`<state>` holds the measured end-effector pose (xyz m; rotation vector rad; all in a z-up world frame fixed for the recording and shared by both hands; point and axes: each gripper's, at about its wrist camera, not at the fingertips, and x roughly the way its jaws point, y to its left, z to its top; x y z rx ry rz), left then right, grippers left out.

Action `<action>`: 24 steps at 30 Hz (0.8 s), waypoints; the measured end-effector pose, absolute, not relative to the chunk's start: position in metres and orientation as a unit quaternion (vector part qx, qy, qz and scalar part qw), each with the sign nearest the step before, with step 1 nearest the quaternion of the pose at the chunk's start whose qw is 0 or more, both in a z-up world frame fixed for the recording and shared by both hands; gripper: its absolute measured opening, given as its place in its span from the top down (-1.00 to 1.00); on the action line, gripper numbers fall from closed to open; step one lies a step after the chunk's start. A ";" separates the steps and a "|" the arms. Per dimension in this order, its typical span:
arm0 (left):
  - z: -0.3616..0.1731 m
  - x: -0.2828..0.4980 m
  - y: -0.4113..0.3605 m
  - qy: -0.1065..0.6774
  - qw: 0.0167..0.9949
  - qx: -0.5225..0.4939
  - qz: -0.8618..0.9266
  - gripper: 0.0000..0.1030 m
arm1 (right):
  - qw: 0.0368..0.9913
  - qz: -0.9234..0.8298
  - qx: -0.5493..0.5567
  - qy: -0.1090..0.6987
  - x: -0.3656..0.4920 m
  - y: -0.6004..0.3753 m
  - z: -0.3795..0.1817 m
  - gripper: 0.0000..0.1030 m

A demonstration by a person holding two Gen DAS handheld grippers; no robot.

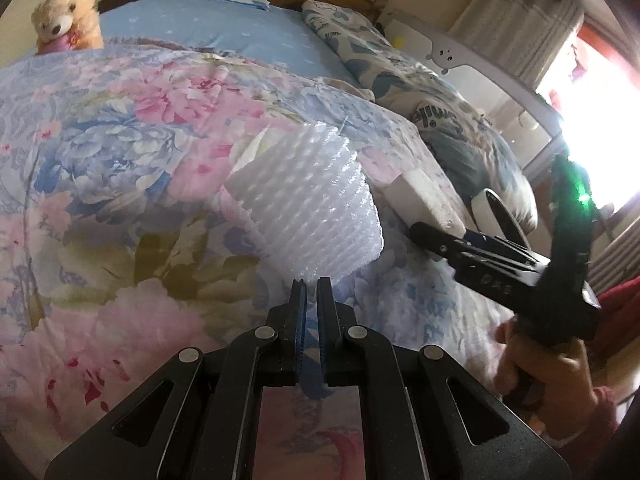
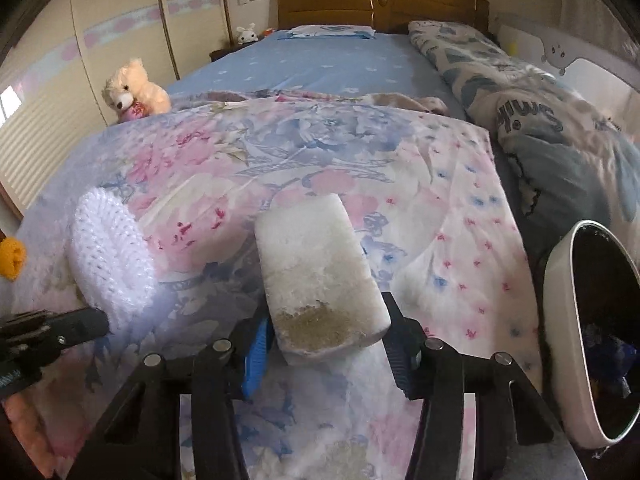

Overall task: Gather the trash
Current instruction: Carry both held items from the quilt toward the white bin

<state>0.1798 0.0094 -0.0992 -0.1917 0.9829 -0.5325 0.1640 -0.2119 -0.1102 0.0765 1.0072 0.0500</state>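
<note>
While both hands are hovering over the bed's floral quilt [image 2: 304, 152], the left tongs [image 1: 311, 286] are sitting with their jaws drawn almost together and nothing between them, the tips lying just beside the near edge of a white foam net sleeve [image 1: 308, 208] resting on the quilt. The right tongs [image 2: 326, 322] are standing partly open around the near, stained end of a white foam block [image 2: 316, 268]; the blue pad [image 2: 256, 354] is lying close against the block's left side, whereas firm contact on the right side cannot be told. Beside the bed, at the right edge of the right wrist view, a white bin [image 2: 560, 320] with a dark liner is standing open. Farther back, a teddy bear [image 2: 134, 88] is sitting at the quilt's far left corner, and a wooden headboard [image 2: 380, 4] is closing off the bed.
</note>
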 end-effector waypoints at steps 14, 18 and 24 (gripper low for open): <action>-0.076 0.140 -0.025 0.453 0.865 -0.042 -0.211 0.91 | 0.890 0.062 0.146 0.428 0.087 -0.245 -0.077 0.02; -0.065 0.125 -0.043 0.442 0.873 -0.016 -0.206 0.91 | 0.894 0.065 0.162 0.411 0.069 -0.260 -0.069 0.02; -0.056 0.108 -0.062 0.433 0.879 0.008 -0.201 0.91 | 0.899 0.074 0.172 0.396 0.045 -0.275 -0.063 0.02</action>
